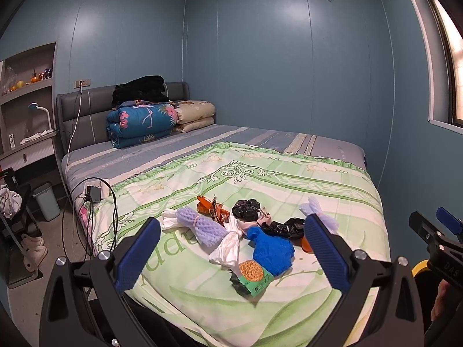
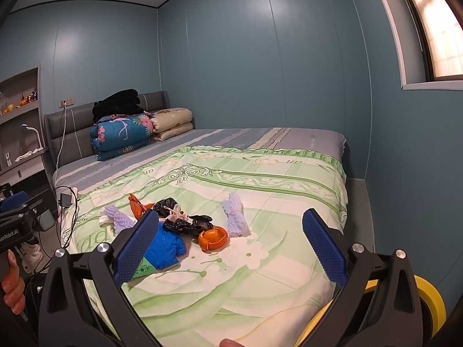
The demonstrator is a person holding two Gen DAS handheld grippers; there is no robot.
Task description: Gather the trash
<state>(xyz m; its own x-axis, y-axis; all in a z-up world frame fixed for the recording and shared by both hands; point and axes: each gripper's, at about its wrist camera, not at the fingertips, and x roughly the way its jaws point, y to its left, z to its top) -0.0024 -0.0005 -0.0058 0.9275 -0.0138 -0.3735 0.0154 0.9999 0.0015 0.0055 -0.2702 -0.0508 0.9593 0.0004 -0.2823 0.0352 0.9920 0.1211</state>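
From the left wrist, the left gripper [image 1: 231,253] hangs spread wide and empty above the near end of the bed [image 1: 332,150], where the trash lies heaped on the green quilt [image 1: 289,179]: a purple foam net [image 1: 201,225], blue bag [image 1: 272,250], noodle packet [image 1: 252,273], black bags [image 1: 246,209]. From the right wrist, the right gripper [image 2: 230,244] is likewise spread and empty over the quilt, an orange peel [image 2: 213,238] and a second foam net [image 2: 236,215] between its fingers.

Both the left hand-held gripper [image 1: 231,248] and the right hand-held gripper [image 2: 231,243] hover with jaws spread wide, empty.
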